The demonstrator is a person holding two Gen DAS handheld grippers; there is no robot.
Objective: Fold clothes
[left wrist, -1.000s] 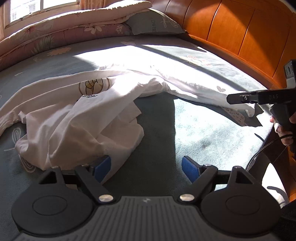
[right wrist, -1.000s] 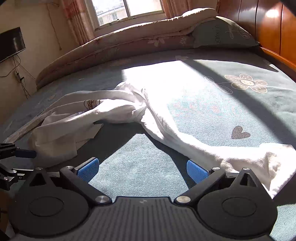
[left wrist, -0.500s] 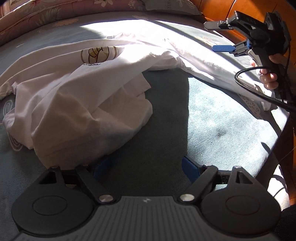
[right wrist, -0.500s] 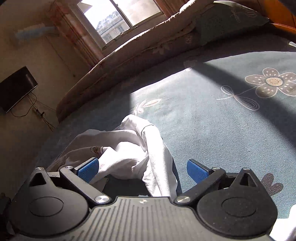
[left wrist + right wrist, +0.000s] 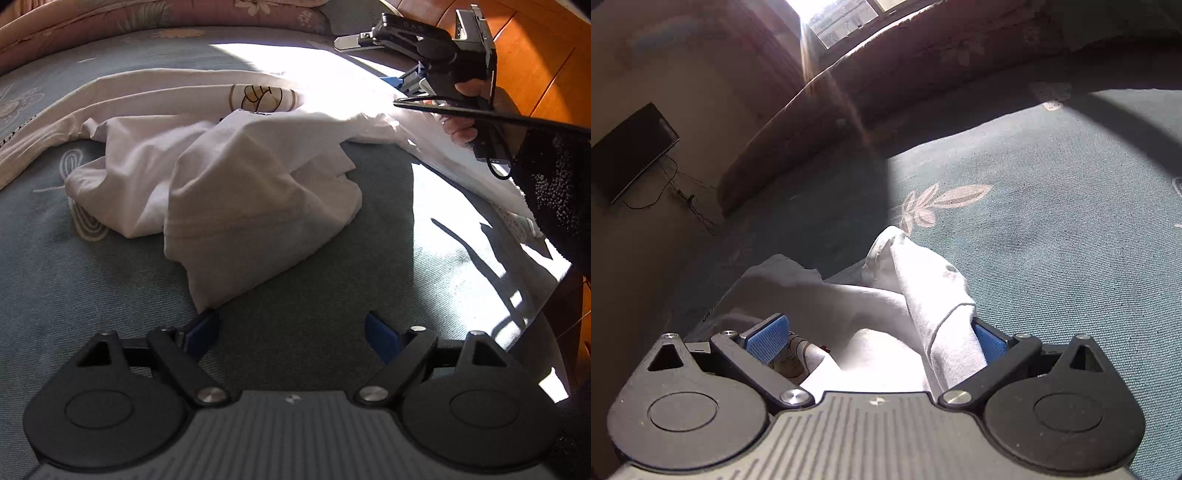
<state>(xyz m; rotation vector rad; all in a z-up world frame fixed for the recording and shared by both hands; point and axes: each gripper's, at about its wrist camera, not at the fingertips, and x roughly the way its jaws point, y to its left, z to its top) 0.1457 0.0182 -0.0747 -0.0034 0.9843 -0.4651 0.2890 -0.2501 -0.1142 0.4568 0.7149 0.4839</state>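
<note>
1. Left tongs (image 5: pixel 291 332): jaws spread wide, nothing between them, hovering low over the bed (image 5: pixel 110 302). The near hem corner of the white shirt (image 5: pixel 236 192) sits just beside the left pad, at 11 o'clock from the tongs' centre.
2. Shirt lies crumpled in a heap on the bed, not flat, no clean fold visible; printed logo (image 5: pixel 258 96) faces up at 12 o'clock.
3. Right tongs (image 5: pixel 879 341): jaws apart with a ridge of shirt fabric (image 5: pixel 923 295) rising between the pads, cloth touching the right pad. Not clamped.
4. Judgement: close on one layer only, then pull the two ends apart to flatten the heap; bunched layers risk a double grab.
5. Pose: right hand (image 5: pixel 469 122) is at 1 o'clock in the left view, dark sleeve (image 5: pixel 554 192) reaching in from 3 o'clock, tool pointing toward 10 o'clock.
</note>
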